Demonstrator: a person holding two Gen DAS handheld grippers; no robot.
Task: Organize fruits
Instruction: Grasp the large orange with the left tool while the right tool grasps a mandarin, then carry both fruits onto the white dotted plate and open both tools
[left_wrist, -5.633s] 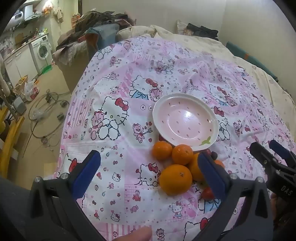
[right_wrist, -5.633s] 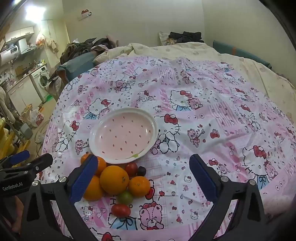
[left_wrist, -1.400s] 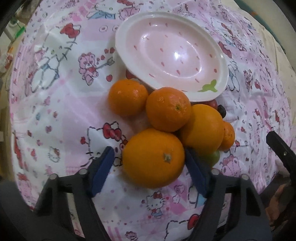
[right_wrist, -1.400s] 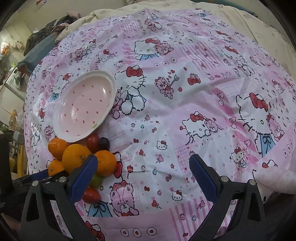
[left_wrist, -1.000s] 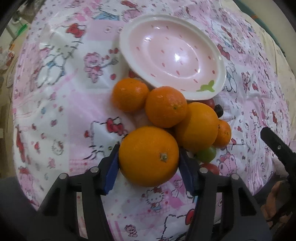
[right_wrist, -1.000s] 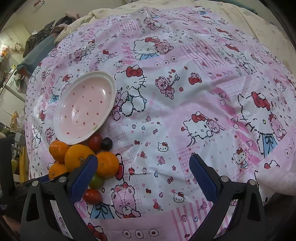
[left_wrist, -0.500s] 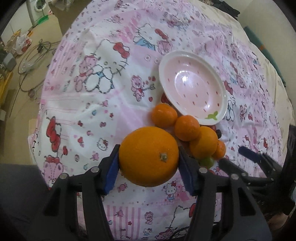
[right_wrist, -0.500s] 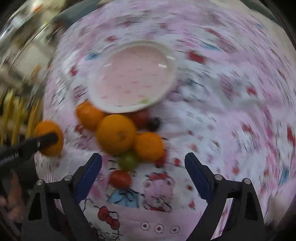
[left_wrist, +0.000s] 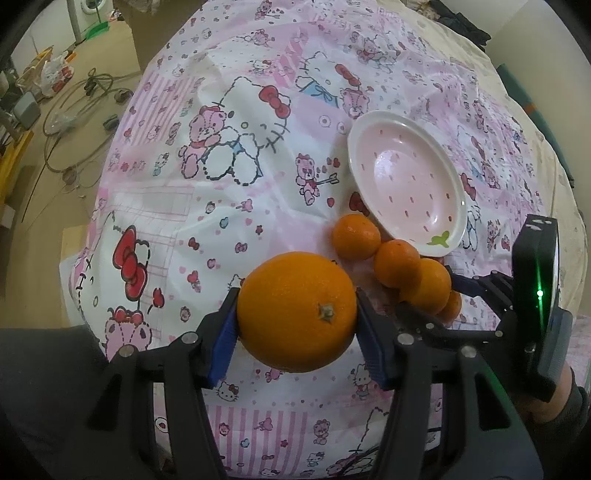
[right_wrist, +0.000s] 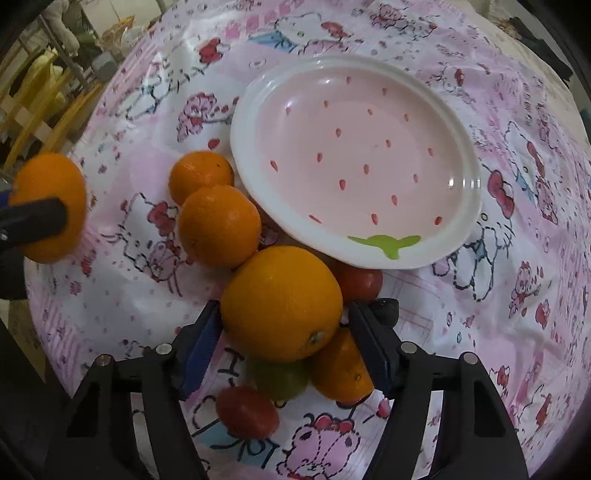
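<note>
My left gripper (left_wrist: 297, 332) is shut on a big orange (left_wrist: 295, 302) and holds it above the cloth, left of the fruit pile. The same orange (right_wrist: 48, 212) shows at the left edge of the right wrist view. My right gripper (right_wrist: 284, 325) points down over the pile. Its jaws are closing around a second big orange (right_wrist: 280, 302), with a thin gap still at the right pad. The empty pink plate (right_wrist: 354, 147) with red specks lies just behind the pile.
Around the second orange lie two small oranges (right_wrist: 218, 225), a third one (right_wrist: 340, 369), a green tomato (right_wrist: 280, 378), red tomatoes (right_wrist: 247, 411) and a dark fruit (right_wrist: 386, 308). The cloth-covered table ends at the left, above a floor with cables (left_wrist: 74, 107).
My left gripper lifted its orange off the pile and carried it leftward. The right gripper swung over the pile, came down, and narrowed its jaws around the second big orange.
</note>
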